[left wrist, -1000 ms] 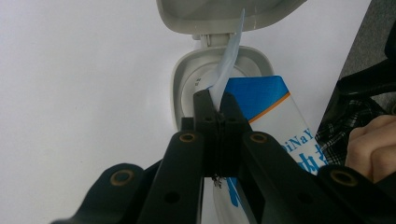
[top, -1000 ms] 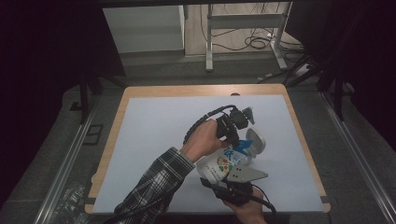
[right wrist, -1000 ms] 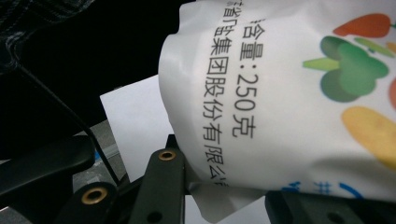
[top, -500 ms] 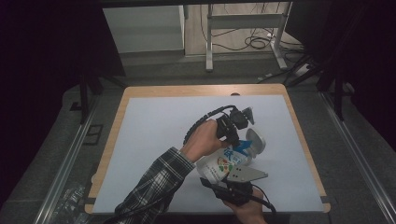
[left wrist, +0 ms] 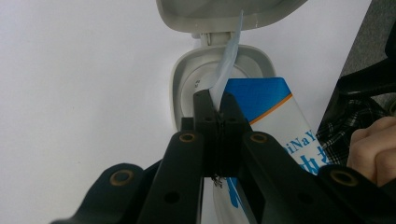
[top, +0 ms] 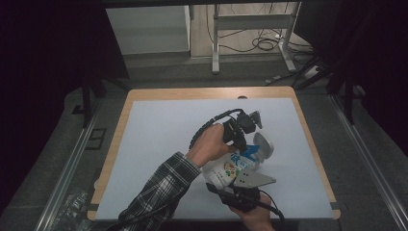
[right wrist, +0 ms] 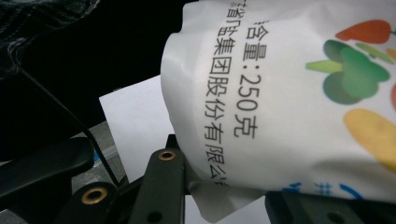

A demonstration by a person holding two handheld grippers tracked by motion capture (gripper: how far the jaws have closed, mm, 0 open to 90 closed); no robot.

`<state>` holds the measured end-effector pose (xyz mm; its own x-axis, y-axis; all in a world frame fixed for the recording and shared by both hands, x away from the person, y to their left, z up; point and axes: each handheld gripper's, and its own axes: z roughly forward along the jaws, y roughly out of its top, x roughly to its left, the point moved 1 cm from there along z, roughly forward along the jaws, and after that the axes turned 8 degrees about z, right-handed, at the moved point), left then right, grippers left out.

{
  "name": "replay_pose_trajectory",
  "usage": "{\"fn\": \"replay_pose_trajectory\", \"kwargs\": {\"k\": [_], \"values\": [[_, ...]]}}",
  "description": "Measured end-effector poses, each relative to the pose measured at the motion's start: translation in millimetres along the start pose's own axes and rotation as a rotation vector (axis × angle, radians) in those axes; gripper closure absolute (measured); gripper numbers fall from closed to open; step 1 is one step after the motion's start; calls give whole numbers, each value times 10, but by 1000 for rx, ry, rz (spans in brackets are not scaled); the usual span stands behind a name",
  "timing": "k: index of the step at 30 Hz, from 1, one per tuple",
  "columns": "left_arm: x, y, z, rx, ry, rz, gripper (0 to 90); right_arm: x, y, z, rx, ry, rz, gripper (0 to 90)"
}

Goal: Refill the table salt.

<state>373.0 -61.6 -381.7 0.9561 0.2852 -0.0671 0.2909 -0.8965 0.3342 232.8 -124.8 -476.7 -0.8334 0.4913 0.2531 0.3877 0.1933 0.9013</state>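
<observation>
At the near right of the table: we see the white mat [top: 159, 144] carrying one job only, a soft printed pouch [top: 230, 169] with a flip-top dispenser, worked by both hand-held grippers.

Task thing: the pouch lies on the mat between the two hands, its blue end toward the far side, its white end with the coloured print toward us.

Left gripper: we find the left gripper [left wrist: 215, 108] with its jaws pressed together, nipping a thin pale sheet [left wrist: 229, 60] that comes up out of the dispenser opening.

Right gripper: the right gripper [top: 239, 191] sits at the pouch's near end; in the right gripper view the white film bulges between its black jaws, so we read it as clamped on the pouch to hold it down.

Done so far: the grey flip lid [left wrist: 224, 14] already stands swung open on its hinge, and the first sheet is caught.

Left to do: we judge the sheet is only partly out, so the pull has to be finished while the pouch is kept steady; shutting the lid may follow.

Container: the oval grey frame [left wrist: 180, 84] rings the opening.

Contents: one sheet stands in the opening; what else lies inside the pouch we cannot tell, since the film is opaque.

Risk: we think a sideways tug could tear the sheet.
</observation>
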Motion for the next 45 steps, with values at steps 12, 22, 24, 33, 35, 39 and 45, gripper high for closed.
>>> {"fn": "replay_pose_trajectory", "kwargs": {"k": [12,22,24,33,35,39,45], "values": [[8,-4,3,0,-3,-3,895,6,-3,5,-1,-3,-1,733],[14,-1,6,4,-4,-3,896,9,-2,9,-5,-4,0,734],[15,0,6,5,-5,-3,895,9,-1,11,-6,-5,0,733],[20,6,8,10,-7,-3,895,9,3,12,-5,-7,-5,734],[20,7,8,12,-8,-5,896,10,2,14,-6,-6,-4,733],[18,12,9,15,-8,-3,896,12,3,15,-6,-8,-7,733],[17,12,13,16,-7,-3,896,12,3,16,-6,-10,-9,733]]}}
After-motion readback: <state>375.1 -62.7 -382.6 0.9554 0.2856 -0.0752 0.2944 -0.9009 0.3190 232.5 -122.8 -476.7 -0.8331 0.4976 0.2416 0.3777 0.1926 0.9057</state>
